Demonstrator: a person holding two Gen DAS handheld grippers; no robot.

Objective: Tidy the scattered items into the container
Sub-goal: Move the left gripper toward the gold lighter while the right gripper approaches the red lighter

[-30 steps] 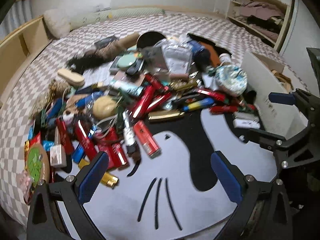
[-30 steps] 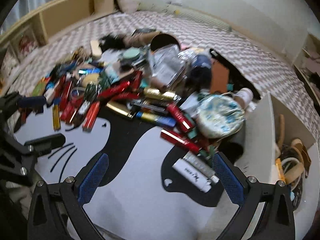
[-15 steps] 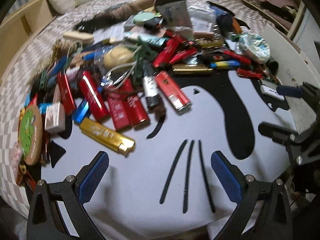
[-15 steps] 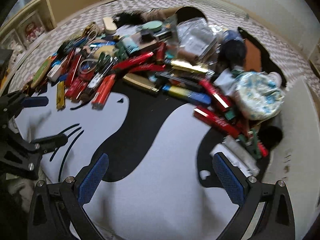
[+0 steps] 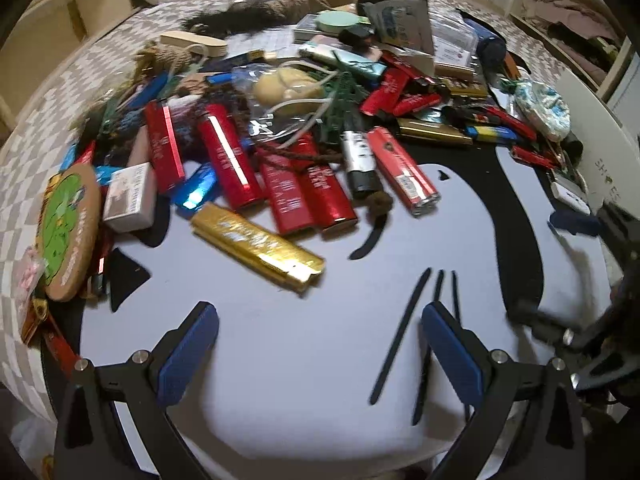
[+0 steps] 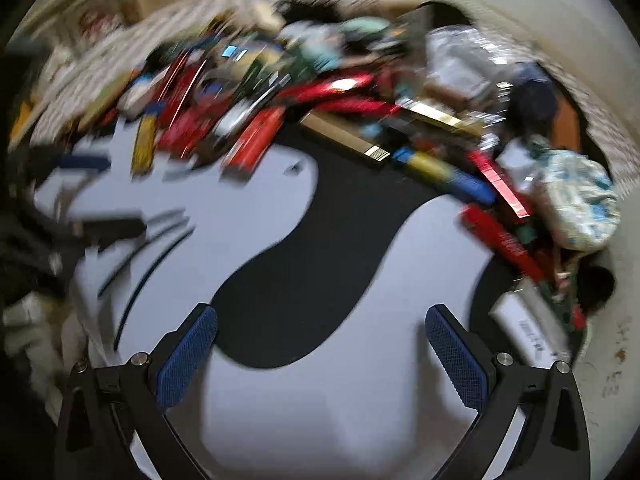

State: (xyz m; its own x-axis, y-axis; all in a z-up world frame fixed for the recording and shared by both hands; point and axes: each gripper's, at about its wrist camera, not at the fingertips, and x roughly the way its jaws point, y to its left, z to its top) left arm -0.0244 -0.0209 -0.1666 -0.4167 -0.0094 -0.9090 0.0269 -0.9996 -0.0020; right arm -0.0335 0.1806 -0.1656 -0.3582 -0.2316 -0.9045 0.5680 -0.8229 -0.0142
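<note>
A grey-and-black mat (image 5: 304,360) lies under both wide, empty claws: left claw (image 5: 320,344), gold lighter (image 5: 258,246) at 11 o'clock; right claw (image 6: 320,344).

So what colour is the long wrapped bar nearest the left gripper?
Shiny gold foil; the gold bar shows best in the left wrist view.
</note>
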